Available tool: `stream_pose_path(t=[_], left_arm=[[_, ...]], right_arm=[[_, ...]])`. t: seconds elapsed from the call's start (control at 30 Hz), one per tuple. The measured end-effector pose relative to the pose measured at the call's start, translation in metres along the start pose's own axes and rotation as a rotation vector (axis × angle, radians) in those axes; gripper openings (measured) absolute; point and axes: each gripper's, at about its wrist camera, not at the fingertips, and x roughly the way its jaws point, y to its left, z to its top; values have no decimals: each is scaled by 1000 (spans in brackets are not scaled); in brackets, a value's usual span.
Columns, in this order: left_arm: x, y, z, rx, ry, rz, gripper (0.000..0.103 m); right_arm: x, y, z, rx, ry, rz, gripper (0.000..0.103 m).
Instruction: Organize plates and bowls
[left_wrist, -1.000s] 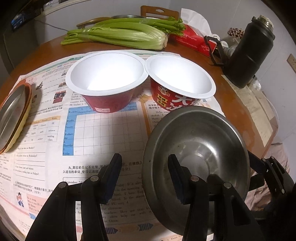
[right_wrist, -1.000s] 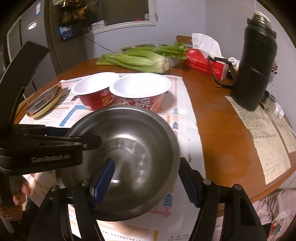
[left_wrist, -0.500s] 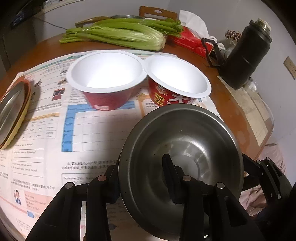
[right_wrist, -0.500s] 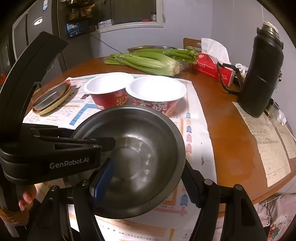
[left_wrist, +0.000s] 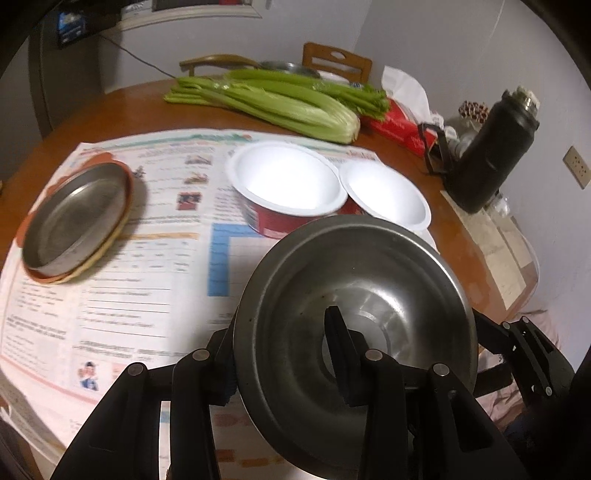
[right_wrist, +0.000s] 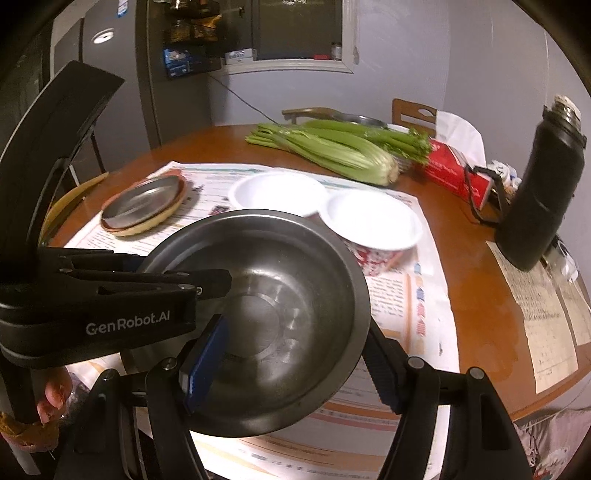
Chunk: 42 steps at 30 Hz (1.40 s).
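A steel bowl (left_wrist: 373, 295) (right_wrist: 280, 295) is held tilted above the table's near edge. My left gripper (left_wrist: 280, 354) is shut on the bowl's left rim, one finger inside, one outside. My right gripper (right_wrist: 295, 354) straddles the bowl's right rim with a wide gap, so it is open. Two red paper bowls with white insides (left_wrist: 284, 181) (left_wrist: 384, 195) stand side by side behind it. A steel plate (left_wrist: 74, 218) (right_wrist: 144, 199) rests on stacked plates at the left.
A newspaper (left_wrist: 147, 280) covers the round wooden table (right_wrist: 476, 288). Celery (left_wrist: 280, 99), a red tissue box (right_wrist: 450, 170) and a black thermos (right_wrist: 539, 192) stand at the back and right. Papers (right_wrist: 543, 317) lie at the right edge.
My left gripper moved right and shut on the steel bowl's rim. The bowl has risen off the newspaper and tilted. Both views now look from higher up.
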Motion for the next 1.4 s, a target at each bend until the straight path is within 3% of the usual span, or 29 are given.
stream_pose_path(t=[0.23,0.6,0.97,1.4], left_arm=[[-32,18,-3,-19,-64,11,41],[-46,43,-15,-51,-74,18,41],[-24,64,-18,-85,-20,37,42],[5,63,-17,-76,27,57,44]], right_arm=[[-11,22,14,-24,-36,25,71],[-12,46,22,-49,-45,54,71],[17,59,17,-76,23,68,71],[43,51,11,-50,70,78,71]])
